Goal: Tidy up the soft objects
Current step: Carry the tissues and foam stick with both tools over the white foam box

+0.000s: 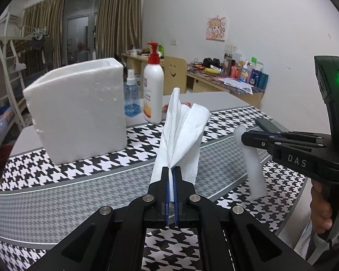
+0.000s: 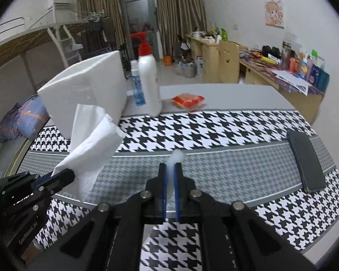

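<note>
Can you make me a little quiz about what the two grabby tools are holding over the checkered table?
1. True or false: the left gripper is shut on a white tissue.
2. What does the right gripper pinch? A) red packet B) white foam strip C) spray bottle
3. What big white thing stands left of the pump bottle?

Key: 1 true; 2 B; 3 the foam block.

The right gripper (image 1: 248, 136) bears raised letters "DAS" on its black body (bottle labels stay unreadable).
</note>
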The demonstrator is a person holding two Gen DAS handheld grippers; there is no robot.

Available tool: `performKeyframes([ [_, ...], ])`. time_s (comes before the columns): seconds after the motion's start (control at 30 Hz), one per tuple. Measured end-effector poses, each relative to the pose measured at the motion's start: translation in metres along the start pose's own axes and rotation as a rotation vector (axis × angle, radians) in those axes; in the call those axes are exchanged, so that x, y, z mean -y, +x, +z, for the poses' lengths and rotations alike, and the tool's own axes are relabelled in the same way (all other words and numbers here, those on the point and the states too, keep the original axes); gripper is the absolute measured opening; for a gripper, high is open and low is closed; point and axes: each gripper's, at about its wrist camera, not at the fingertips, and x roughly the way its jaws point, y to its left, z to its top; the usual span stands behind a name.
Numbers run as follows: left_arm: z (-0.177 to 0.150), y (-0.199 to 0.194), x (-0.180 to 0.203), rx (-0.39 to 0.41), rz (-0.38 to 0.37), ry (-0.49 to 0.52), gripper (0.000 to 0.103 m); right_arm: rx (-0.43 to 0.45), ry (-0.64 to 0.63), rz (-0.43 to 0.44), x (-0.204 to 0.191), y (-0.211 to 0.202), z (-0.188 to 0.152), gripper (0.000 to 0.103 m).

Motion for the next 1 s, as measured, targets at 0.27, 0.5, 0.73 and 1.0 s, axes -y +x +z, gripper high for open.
performKeyframes([
  [0.27, 0.000, -0.019, -0.009, 0.029, 0.027, -0.007, 0.003, 0.026, -0.039, 0.030, -0.014, -0.008, 0.001, 0.008],
  [0.5, -0.003, -0.033, -0.015, 0.039, 0.050, -0.014, 0.003, 0.033, -0.063, 0.055, -0.024, -0.011, 0.002, 0.008],
  [0.73, -0.003, -0.037, -0.012, 0.043, 0.065, -0.015, 0.003, 0.039, -0.081, 0.068, -0.031, -0.013, 0.002, 0.008],
  [1.0, -0.002, -0.042, -0.012, 0.053, 0.086, -0.011, 0.003, 0.040, -0.096, 0.086, -0.038, -0.012, 0.002, 0.008],
])
